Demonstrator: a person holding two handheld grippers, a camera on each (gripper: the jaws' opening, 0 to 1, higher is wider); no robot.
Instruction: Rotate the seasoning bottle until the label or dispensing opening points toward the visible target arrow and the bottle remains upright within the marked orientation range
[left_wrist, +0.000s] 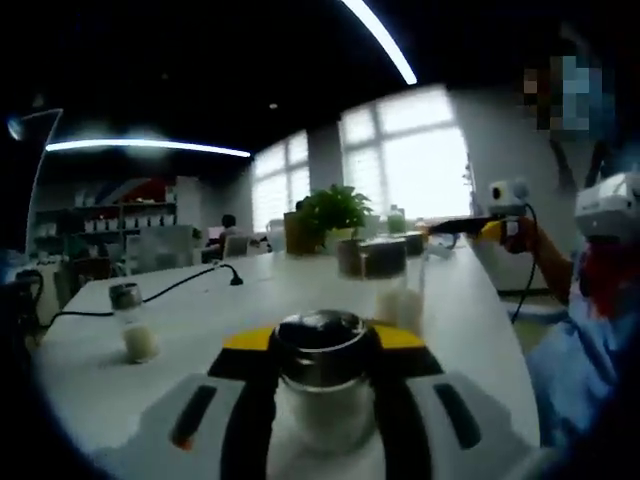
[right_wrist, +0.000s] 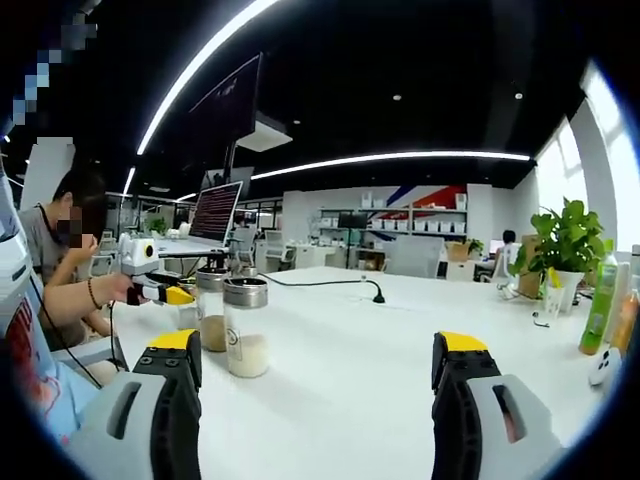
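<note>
A seasoning bottle (left_wrist: 322, 395) with a shiny metal lid and white contents stands upright on the white table (left_wrist: 230, 310). My left gripper (left_wrist: 322, 345) is shut on it, a black jaw pressed to each side. My right gripper (right_wrist: 318, 350) is open wide above the table, nothing between its yellow-tipped jaws. Two more lidded bottles (right_wrist: 245, 335) stand close together just ahead and left of its left jaw. In the right gripper view, the left gripper (right_wrist: 165, 293) comes in from the left in a person's hand.
A small bottle (left_wrist: 135, 325) stands at the left, near a black cable (left_wrist: 190, 283). Several jars (left_wrist: 385, 262) and a potted plant (left_wrist: 330, 212) sit farther back. A hand holds a gripper (left_wrist: 470, 226) at the right. A green bottle (right_wrist: 600, 305) stands at the table's right.
</note>
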